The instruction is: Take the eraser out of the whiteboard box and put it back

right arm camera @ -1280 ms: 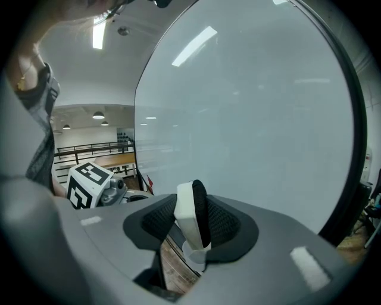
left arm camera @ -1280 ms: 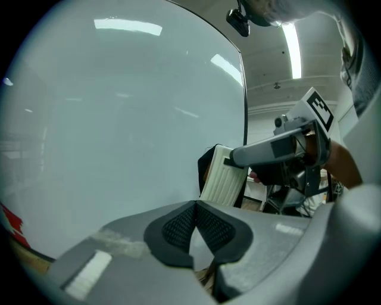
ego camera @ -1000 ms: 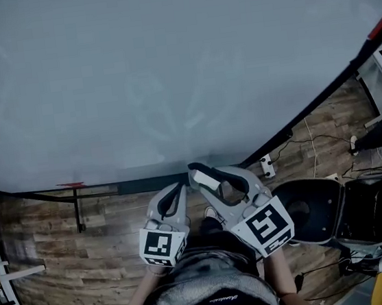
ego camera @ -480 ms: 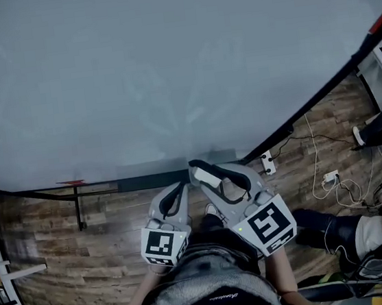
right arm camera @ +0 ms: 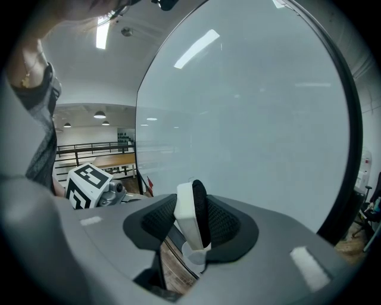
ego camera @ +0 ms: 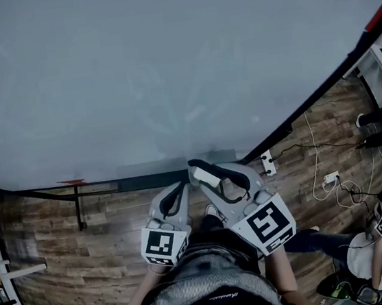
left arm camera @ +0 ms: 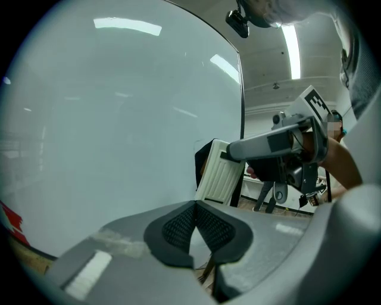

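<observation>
Two grey grippers at glossy whiteboard (ego camera: pixel 167 68): right gripper (right arm camera: pixel 192 213) clamped on eraser (right arm camera: pixel 186 229), ribbed white plastic block with black felt, near board's lower edge; left gripper (left arm camera: pixel 195 207) empty, mesh-textured pads (left arm camera: pixel 178 223) pressed together. Wood-plank floor (ego camera: pixel 65 253) below.

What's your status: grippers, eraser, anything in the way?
Left gripper shut, empty. Right gripper shut on eraser, in front of the whiteboard. Nothing seen between eraser and whiteboard.

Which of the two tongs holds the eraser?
The right tongs, clamped on the white-and-black eraser; the left tongs are closed and empty.
</observation>
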A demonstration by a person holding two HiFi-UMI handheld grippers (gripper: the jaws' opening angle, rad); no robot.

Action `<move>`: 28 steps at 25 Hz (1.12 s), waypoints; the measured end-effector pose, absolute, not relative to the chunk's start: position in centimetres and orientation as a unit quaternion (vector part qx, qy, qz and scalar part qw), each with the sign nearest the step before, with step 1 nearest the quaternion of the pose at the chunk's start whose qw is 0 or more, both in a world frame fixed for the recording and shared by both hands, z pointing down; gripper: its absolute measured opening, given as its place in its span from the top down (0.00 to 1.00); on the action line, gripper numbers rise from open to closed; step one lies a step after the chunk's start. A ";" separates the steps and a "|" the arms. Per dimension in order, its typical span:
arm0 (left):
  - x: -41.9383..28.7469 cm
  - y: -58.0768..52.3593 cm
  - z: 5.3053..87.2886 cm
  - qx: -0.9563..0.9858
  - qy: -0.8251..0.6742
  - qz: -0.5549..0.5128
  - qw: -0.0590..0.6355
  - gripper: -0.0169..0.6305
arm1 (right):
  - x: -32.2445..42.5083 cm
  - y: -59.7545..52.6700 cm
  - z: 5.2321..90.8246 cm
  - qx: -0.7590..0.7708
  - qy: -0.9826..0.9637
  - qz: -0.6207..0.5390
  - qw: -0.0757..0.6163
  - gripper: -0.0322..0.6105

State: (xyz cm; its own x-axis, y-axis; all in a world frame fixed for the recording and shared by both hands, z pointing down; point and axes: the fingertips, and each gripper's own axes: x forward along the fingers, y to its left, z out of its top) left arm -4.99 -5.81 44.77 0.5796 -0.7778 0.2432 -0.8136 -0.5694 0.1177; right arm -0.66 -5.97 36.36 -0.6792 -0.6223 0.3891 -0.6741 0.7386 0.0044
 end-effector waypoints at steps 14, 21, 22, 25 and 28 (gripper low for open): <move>-4.9 -5.7 44.7 0.881 -0.453 0.080 0.113 0.97 | -0.6 -5.9 36.4 0.353 -0.914 0.072 0.187 0.70; -5.0 -5.5 44.8 0.879 -0.456 0.081 0.113 0.97 | -0.4 -5.9 36.7 0.356 -0.912 0.071 0.189 0.70; -5.0 -5.5 44.8 0.879 -0.456 0.082 0.113 0.97 | -0.4 -5.9 36.7 0.356 -0.912 0.071 0.188 0.70; -4.9 -5.4 44.6 0.879 -0.457 0.083 0.110 0.97 | -0.2 -6.0 36.8 0.356 -0.913 0.068 0.189 0.70; -5.0 -5.3 44.7 0.879 -0.457 0.083 0.110 0.97 | -0.2 -6.0 37.3 0.355 -0.912 0.071 0.193 0.70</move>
